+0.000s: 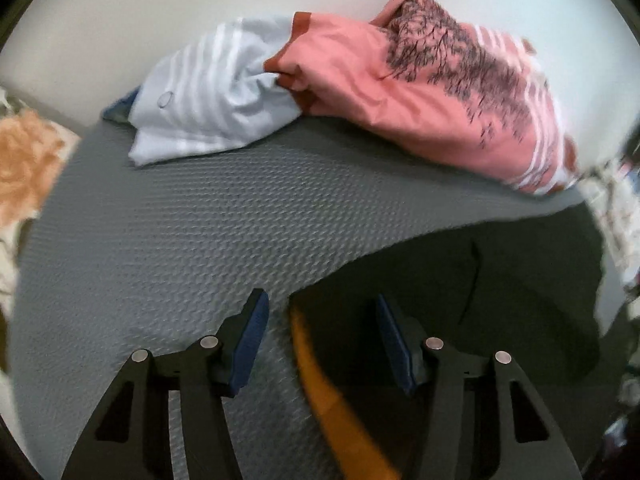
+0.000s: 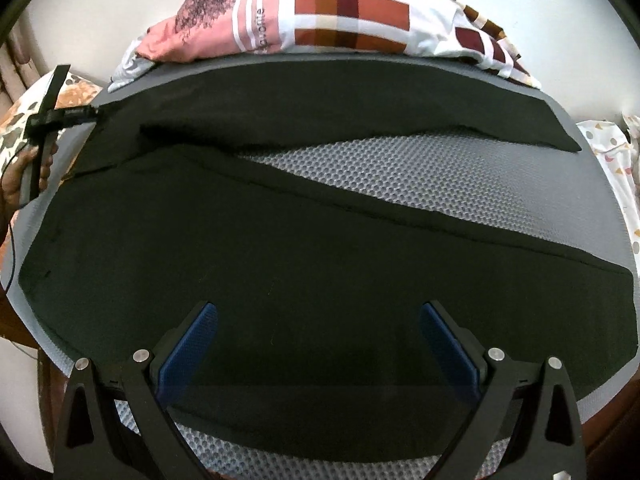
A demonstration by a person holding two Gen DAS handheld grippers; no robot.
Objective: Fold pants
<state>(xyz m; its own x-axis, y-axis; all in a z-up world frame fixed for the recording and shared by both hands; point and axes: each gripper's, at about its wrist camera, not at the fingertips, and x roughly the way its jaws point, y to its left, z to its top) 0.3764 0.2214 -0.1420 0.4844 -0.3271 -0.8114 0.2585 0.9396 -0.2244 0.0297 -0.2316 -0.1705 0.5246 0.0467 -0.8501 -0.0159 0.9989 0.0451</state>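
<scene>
The dark pants (image 2: 280, 264) lie spread flat over the grey textured mat (image 2: 420, 168), legs splayed toward its right edge and waistband at its left edge. The right gripper (image 2: 318, 344) hovers over the near leg, jaws wide, holding nothing. The left gripper (image 1: 318, 332) stands at the waistband corner, jaws moderately apart and empty. A pile of clothes (image 1: 400, 76) lines the mat's far edge.

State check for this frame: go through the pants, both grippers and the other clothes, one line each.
pants: spread flat on the mat, legs splayed apart, unfolded
left gripper: open, at the pants' edge, gripping nothing
right gripper: open wide above the pants
clothes pile: crumpled at the mat's far edge
</scene>
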